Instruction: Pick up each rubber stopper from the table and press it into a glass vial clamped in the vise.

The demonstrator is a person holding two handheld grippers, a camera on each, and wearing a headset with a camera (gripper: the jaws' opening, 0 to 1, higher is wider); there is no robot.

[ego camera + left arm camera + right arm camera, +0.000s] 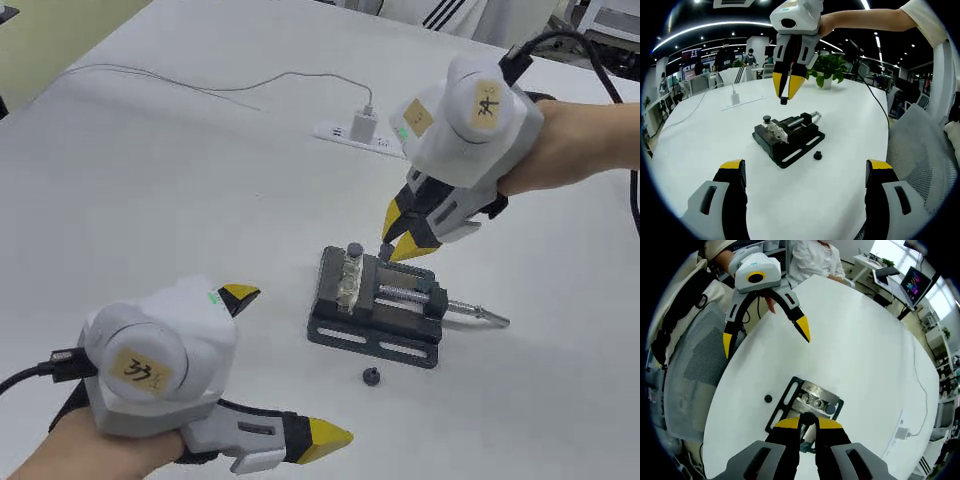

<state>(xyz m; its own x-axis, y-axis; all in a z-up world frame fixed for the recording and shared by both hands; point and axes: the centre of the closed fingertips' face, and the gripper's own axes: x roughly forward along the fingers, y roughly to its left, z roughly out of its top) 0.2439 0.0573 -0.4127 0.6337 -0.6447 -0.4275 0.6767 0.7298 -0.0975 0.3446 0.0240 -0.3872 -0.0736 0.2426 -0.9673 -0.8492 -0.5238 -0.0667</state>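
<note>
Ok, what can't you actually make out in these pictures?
1. How many vials sit in the vise: too small and clear in the head view; the right gripper covers some with its own jaws in its view.
2. The held stopper: its shape is mostly hidden between the jaws in the left gripper view.
3. Which vial mouths are plugged: too small, apart from one fitted stopper.

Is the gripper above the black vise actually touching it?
Apart. The left gripper view, seen side-on, shows a clear gap between the vise and the right gripper above it, which pinches a stopper.
</note>
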